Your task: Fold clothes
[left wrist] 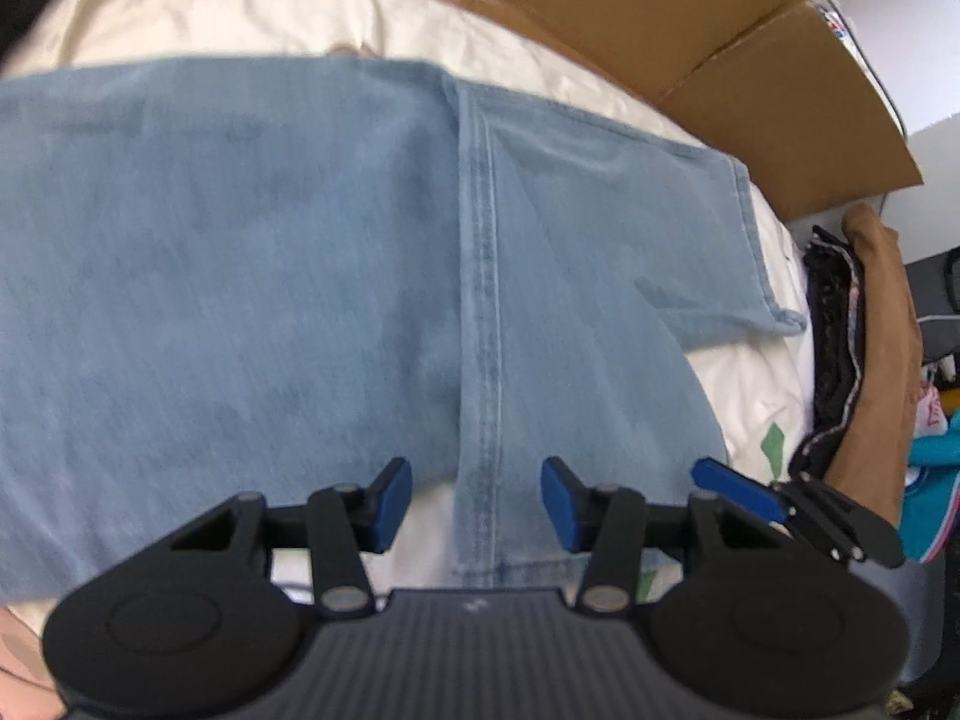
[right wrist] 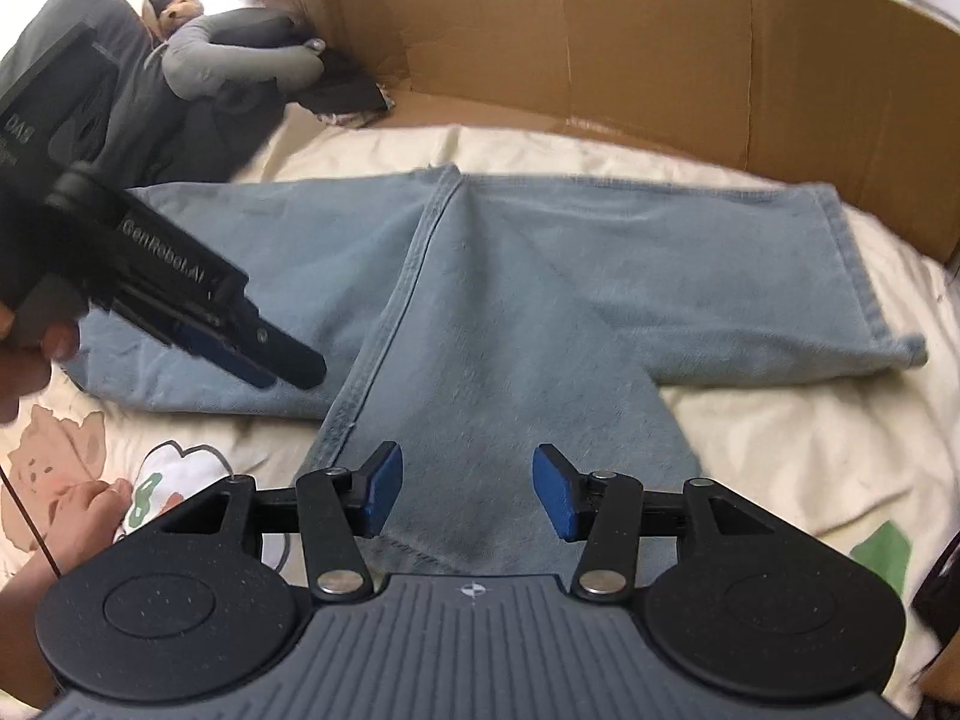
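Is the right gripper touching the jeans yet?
Cannot tell. In the right wrist view the right gripper has open jaws over the jeans, but no gap or contact shows.

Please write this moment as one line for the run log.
task: fold clothes | jeans: flat on bed sheet, partly folded | left gripper: open, over side seam | right gripper: open, over near hem | nothing held

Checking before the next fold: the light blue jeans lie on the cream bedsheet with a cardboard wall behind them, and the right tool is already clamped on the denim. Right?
Not quite. The right tool is open, its blue pads apart over the jeans with no fabric pinched, as the right wrist view shows. The jeans do lie on the cream bedsheet with the cardboard wall behind.
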Tool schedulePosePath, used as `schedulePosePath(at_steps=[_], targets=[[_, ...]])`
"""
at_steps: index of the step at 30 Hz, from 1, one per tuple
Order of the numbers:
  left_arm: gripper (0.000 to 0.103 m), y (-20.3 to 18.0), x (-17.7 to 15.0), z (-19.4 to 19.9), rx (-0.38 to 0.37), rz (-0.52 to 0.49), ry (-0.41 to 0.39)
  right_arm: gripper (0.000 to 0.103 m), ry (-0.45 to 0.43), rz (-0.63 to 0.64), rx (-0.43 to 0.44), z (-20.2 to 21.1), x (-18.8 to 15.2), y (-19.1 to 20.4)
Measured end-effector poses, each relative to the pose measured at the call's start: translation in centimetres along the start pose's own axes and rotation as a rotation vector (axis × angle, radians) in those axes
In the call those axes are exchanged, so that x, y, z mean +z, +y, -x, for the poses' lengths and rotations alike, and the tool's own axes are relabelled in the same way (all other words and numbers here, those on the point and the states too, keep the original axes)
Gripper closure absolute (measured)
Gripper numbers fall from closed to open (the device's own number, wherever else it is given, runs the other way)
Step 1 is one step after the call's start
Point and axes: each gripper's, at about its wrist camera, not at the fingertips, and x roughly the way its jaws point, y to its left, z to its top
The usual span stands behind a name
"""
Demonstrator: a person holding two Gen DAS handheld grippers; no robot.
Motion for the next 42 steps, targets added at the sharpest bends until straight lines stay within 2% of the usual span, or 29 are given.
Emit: schedulePosePath(at_steps=[2, 4, 10, 13, 16, 17, 19, 28, 37, 38, 39, 40, 42], targets=[[0.066, 0.1, -0.4, -0.9, -0.020, 0.012, 0.035, 0.048, 0.038, 0.002, 0.027, -0.4, -0.1, 0.2], [0.067, 0.2, -0.8, -1.5, -0.023, 0.009, 0.051, 0.048, 0.065, 0.008, 0.034, -0.7, -0.3, 0.4], [0.073, 0.8, -1.8, -3.4, -0.024, 0.006, 0.083, 0.048, 0.079, 0.039, 0.052, -1.1, -0.9, 1.3], [0.074, 1.3, -2.6, -4.2, -0.027, 0.002, 0.094, 0.048, 0.087, 0.070, 0.058, -1.4, -1.4, 1.9], [0.076, 1.6, -3.3, -4.2, -0.042, -0.014, 0.072, 0.048, 0.104, 0.070, 0.072, -1.8, -1.8, 2.3], [0.082, 1.7, -3.3, -4.1, -0.050, -0.009, 0.072, 0.048, 0.112, 0.071, 0.079, -1.9, -2.0, 2.4], [0.085, 1.9, -3.1, -3.8, -0.074, 0.008, 0.076, 0.048, 0.116, 0.092, 0.085, -2.0, -2.1, 2.8], [0.092, 0.4, -1.7, -0.8, -0.172, 0.037, 0.061, 0.048, 0.052, 0.155, 0.095, -1.3, -1.4, 4.1], [0.093, -2.5, 0.4, 1.5, -0.280, 0.036, 0.006, 0.049, -0.026, 0.229, 0.024, -0.8, -0.3, 4.8], [0.093, -2.7, 0.6, 1.6, -0.288, 0.037, 0.002, 0.050, -0.035, 0.236, 0.009, -0.9, -0.1, 4.8], [0.093, -2.9, 0.7, 1.7, -0.296, 0.039, 0.000, 0.057, -0.044, 0.243, -0.006, -0.9, 0.1, 4.8], [0.093, -3.1, 0.8, 1.8, -0.303, 0.041, -0.002, 0.071, -0.052, 0.250, -0.021, -1.0, 0.3, 4.8], [0.093, -3.4, 1.1, 2.0, -0.311, 0.036, -0.012, 0.084, -0.063, 0.261, -0.053, -1.0, 0.7, 4.5]])
